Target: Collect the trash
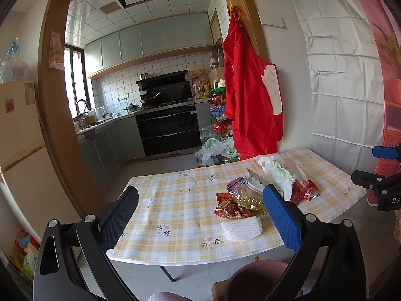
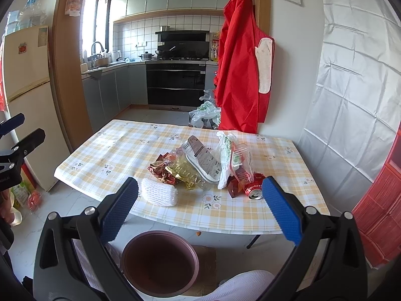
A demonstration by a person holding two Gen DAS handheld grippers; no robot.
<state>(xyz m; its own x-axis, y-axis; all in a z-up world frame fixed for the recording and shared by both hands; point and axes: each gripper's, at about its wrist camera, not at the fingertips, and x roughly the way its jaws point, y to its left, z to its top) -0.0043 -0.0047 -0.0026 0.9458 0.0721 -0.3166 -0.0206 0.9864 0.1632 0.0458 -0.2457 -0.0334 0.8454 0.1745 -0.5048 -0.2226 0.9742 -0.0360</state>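
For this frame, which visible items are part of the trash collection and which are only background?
Job items: white foam net, crumpled red wrapper, gold wrapper, brown-and-white pouch, plastic bag, red can, brown bin on the floor, both open grippers.

Background: red apron, stove, fridge, checked table.

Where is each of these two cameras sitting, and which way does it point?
Left wrist: rides on the left gripper, facing the table and kitchen from the left; its own open blue fingers show, with the right gripper at the right edge.
Right wrist: rides on the right gripper, looking along its open fingers at the trash pile and down at the bin; the left gripper shows at the left edge.
Both share: table, pile, can, foam net, red apron, stove.
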